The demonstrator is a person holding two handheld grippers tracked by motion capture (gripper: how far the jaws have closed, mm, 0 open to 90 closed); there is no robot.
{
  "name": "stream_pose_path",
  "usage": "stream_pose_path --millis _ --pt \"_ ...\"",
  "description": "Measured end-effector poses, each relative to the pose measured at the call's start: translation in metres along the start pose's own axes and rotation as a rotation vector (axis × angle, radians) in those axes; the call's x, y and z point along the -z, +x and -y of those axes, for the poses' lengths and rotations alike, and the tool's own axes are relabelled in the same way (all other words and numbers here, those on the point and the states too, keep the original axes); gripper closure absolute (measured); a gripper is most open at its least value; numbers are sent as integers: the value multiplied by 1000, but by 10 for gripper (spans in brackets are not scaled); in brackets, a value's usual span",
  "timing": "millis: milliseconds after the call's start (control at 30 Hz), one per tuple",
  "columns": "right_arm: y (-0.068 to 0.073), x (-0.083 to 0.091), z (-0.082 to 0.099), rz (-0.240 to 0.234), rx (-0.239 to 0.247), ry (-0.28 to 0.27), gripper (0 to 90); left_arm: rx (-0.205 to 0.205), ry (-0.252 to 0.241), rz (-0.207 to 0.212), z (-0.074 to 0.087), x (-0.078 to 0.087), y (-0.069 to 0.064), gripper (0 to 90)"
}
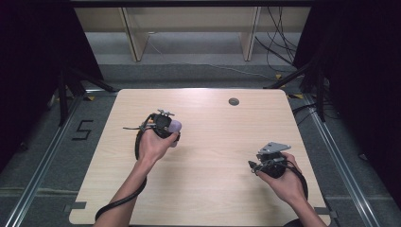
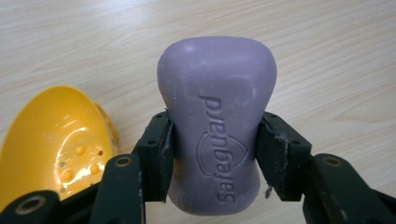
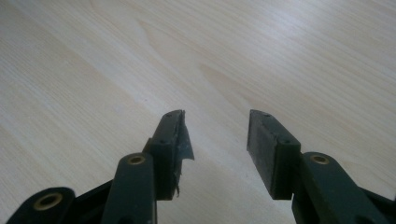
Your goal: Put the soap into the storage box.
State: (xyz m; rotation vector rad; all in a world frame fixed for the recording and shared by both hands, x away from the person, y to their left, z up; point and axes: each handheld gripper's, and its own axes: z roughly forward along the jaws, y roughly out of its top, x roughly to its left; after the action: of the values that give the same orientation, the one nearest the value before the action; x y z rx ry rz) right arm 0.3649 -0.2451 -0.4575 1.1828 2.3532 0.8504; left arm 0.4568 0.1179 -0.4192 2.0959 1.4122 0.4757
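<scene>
the left gripper [image 2: 215, 154] clamped a purple soap bar [image 2: 215, 123] at its narrow waist, above the wooden table [image 1: 213, 142], with a yellow perforated soap dish [image 2: 51, 140] just beside it. the right gripper [image 3: 215, 140] was held near the table's right edge, jaws apart with nothing between them.

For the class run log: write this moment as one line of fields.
left gripper: shut on purple soap bar | yellow dish: beside soap | right gripper: open, over bare table
</scene>
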Motion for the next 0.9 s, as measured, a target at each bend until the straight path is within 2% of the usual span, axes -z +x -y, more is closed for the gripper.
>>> stream_pose_path --millis 33,433,500,900 --pt "-1 -1 0 4 16 -4 564 -3 5 -5 0 1 3 491" --pt "-1 -1 0 -3 16 -2 561 -20 21 -25 -3 7 13 491" --pt "-1 -1 0 -2 18 -3 561 -13 20 -33 -3 8 14 491" --pt "-1 -1 0 1 20 -3 561 -41 50 -56 -9 14 26 491"
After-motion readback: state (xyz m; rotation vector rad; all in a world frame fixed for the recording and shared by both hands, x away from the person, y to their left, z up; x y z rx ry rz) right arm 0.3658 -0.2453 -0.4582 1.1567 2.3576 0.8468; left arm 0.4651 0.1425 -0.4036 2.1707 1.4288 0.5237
